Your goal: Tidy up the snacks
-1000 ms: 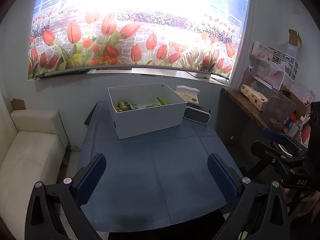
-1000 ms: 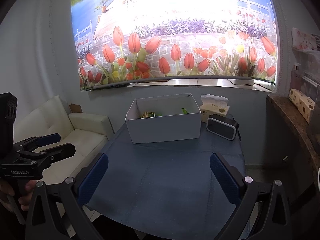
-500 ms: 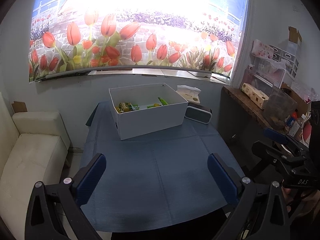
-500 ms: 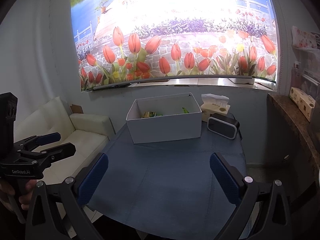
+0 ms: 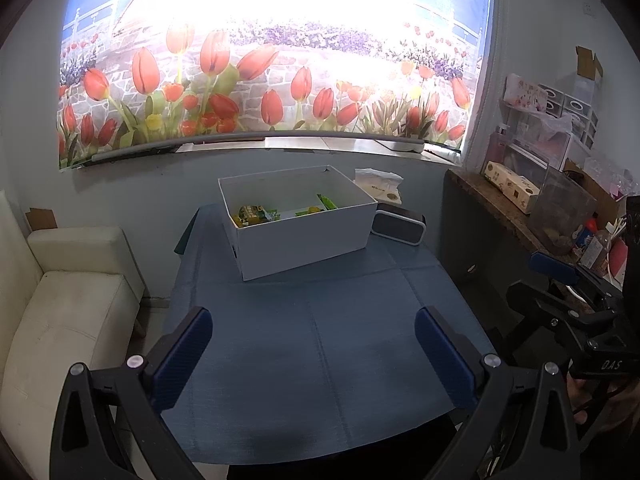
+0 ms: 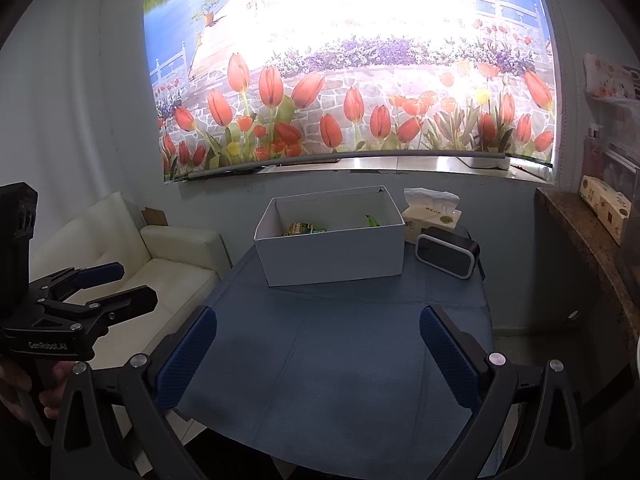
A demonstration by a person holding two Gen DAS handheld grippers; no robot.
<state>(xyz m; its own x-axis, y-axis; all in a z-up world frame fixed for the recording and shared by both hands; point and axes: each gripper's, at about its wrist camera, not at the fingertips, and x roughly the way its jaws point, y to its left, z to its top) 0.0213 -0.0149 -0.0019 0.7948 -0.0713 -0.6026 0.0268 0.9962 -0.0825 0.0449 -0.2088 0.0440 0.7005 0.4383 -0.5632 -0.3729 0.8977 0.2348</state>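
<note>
Snacks (image 5: 256,215) sit in the box (image 5: 304,240); our empty, wide-spread left gripper (image 5: 312,354) and right gripper (image 6: 318,352) may nudge it reaching in.

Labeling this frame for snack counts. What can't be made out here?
- Snacks in the white box: the near wall hides most in both views, so no count.
- Packet print: too small to read.
- Tissue box: the white box covers its lower part in the left view.
- Shelf clutter: cut by the right edge, blurred.
- Left gripper and right gripper: open, empty.
</note>
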